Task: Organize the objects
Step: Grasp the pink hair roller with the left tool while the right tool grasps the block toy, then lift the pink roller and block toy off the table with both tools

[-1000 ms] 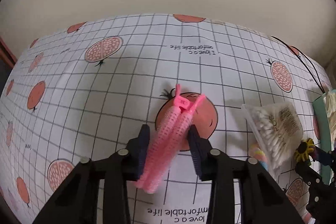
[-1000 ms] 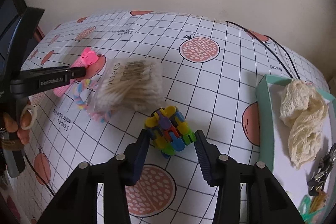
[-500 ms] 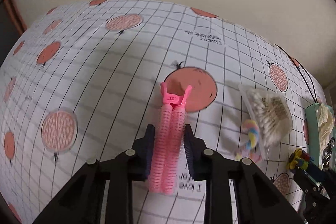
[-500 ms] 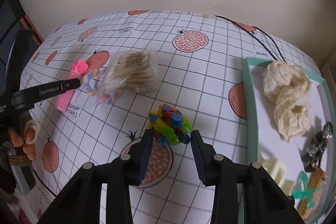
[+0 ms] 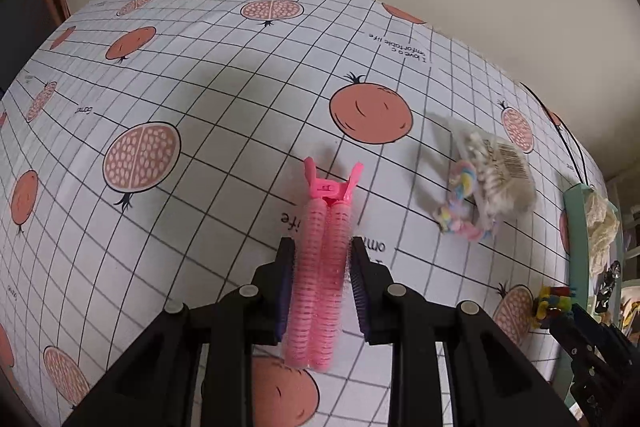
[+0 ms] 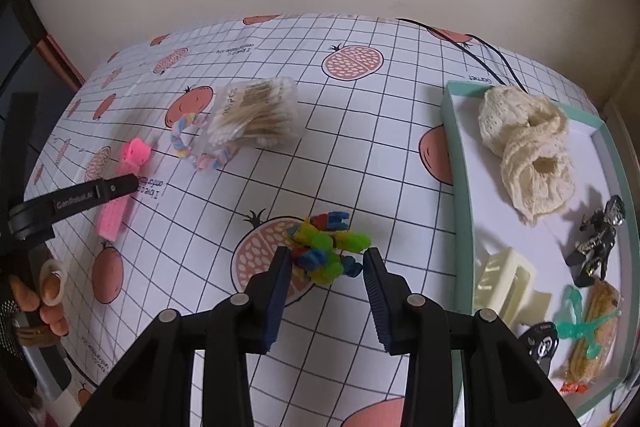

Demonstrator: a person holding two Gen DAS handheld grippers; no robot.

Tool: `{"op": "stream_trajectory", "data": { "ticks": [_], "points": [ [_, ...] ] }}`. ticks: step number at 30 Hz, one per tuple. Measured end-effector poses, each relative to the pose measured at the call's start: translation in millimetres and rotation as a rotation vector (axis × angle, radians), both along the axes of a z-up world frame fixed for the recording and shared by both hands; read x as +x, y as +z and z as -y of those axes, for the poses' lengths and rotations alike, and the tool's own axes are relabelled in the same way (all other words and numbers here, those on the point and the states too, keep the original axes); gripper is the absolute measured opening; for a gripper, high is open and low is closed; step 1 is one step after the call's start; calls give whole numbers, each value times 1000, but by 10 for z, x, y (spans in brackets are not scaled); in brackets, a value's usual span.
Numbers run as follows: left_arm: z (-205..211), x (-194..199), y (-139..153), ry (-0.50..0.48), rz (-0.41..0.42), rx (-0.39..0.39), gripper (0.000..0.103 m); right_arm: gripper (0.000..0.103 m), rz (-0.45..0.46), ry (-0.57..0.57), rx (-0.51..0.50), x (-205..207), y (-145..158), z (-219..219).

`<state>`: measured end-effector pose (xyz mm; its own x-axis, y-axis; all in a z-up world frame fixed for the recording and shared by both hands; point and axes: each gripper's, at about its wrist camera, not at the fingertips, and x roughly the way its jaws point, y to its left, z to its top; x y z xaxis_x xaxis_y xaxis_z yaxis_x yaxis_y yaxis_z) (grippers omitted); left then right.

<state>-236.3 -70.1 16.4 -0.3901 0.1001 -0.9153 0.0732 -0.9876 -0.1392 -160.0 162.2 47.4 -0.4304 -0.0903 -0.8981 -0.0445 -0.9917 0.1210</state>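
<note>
A pink roller hair clip sticks forward from my left gripper, which is shut on its roller end above the checked cloth. The right wrist view shows the same clip at the far left. My right gripper has a bunched multicoloured plastic toy between its pads. Its jaws are closing and both pads touch the toy. It hangs over a printed pomegranate, left of the teal tray.
A bag of cotton swabs and a pastel twisted hair tie lie on the cloth at mid left. The tray holds a cream lace scrunchie, a cream claw clip, a dark metallic clip and a green clip. A black cable runs behind it.
The left jaws closed on the pink clip, which now lines up with the fingers and has travelled with them. The right jaws closed on the toy and carried it toward the tray.
</note>
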Motion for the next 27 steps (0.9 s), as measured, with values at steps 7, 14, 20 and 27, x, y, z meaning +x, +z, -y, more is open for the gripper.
{"op": "stream_trajectory", "data": {
  "ticks": [7, 14, 20, 27],
  "points": [
    [-12, 136, 76, 3, 6, 37, 28, 31, 12, -11, -14, 90, 16, -48],
    [-60, 198, 50, 21, 26, 81, 28, 31, 3, 12, 48, 77, 17, 50],
    [-107, 191, 10, 18, 37, 81, 28, 32, 8, 13, 62, 13, -32, 76],
    [-85, 164, -8, 18, 43, 98, 28, 32, 29, 3, 64, -57, -130, 84]
  ]
}}
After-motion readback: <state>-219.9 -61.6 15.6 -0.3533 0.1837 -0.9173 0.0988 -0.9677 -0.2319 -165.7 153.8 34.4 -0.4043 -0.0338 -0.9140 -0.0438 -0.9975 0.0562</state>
